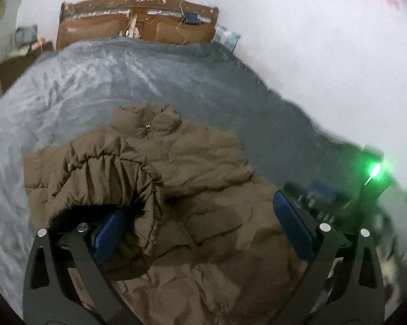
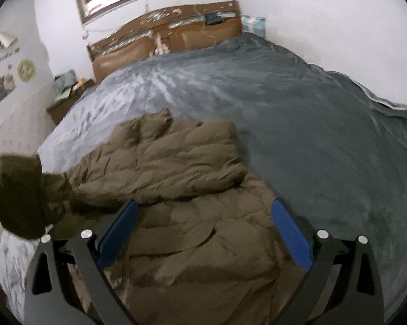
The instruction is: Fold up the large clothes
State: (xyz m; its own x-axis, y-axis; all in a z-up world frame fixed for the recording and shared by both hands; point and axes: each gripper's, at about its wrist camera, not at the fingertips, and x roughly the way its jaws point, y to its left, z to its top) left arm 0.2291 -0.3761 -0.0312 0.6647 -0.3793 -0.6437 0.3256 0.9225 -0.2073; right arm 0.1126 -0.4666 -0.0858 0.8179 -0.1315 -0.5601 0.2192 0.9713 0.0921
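A brown puffer jacket [image 1: 203,184] lies on the grey bed, collar and zipper [image 1: 148,128] pointing toward the headboard. Its right sleeve is folded across the chest. My left gripper [image 1: 198,211] is open above the jacket; the elastic cuff of the left sleeve [image 1: 116,173] is draped over its left finger [image 1: 108,233], which sits inside the cuff. My right gripper [image 2: 203,216] is open and empty just above the jacket's lower body [image 2: 192,257]. The lifted sleeve [image 2: 22,195] shows at the left edge of the right wrist view.
A grey plush blanket [image 2: 298,124] covers the bed. A brown wooden headboard [image 1: 138,24] stands at the far end. A nightstand [image 2: 68,97] with small items is at the bed's left. White walls surround the bed. The other gripper's green light [image 1: 375,169] glows at right.
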